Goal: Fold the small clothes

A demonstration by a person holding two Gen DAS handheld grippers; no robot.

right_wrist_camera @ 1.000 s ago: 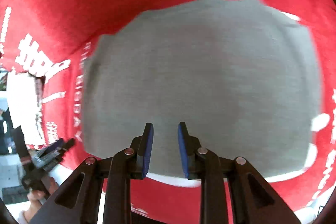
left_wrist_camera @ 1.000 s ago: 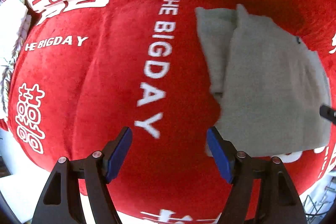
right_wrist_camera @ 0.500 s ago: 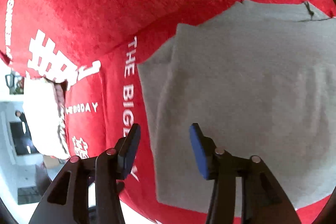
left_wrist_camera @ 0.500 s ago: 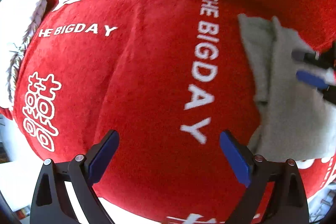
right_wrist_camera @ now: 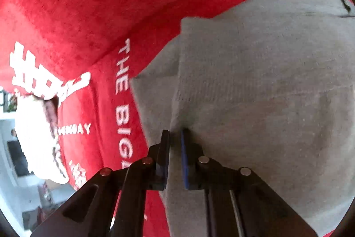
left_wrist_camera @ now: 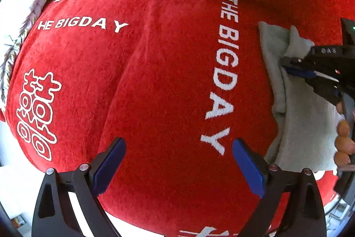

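A small grey garment (right_wrist_camera: 255, 103) lies folded on a red plush blanket (right_wrist_camera: 111, 3) with white lettering. In the right wrist view my right gripper (right_wrist_camera: 175, 139) is shut on the garment's left folded edge, pinching a ridge of grey cloth. In the left wrist view the garment (left_wrist_camera: 306, 126) lies at the right, with the right gripper (left_wrist_camera: 295, 68) on it. My left gripper (left_wrist_camera: 177, 159) is open and empty over the bare red blanket (left_wrist_camera: 155, 81), left of the garment.
A white patterned cloth (left_wrist_camera: 20, 14) lies at the blanket's far left edge; it also shows in the right wrist view (right_wrist_camera: 33, 137). The person's fingers (left_wrist_camera: 344, 141) show at the right edge. The blanket's near edge drops off below the left gripper.
My right gripper moved to the garment's left folded edge and closed on it. My left gripper opened wider and drew left, away from the garment.
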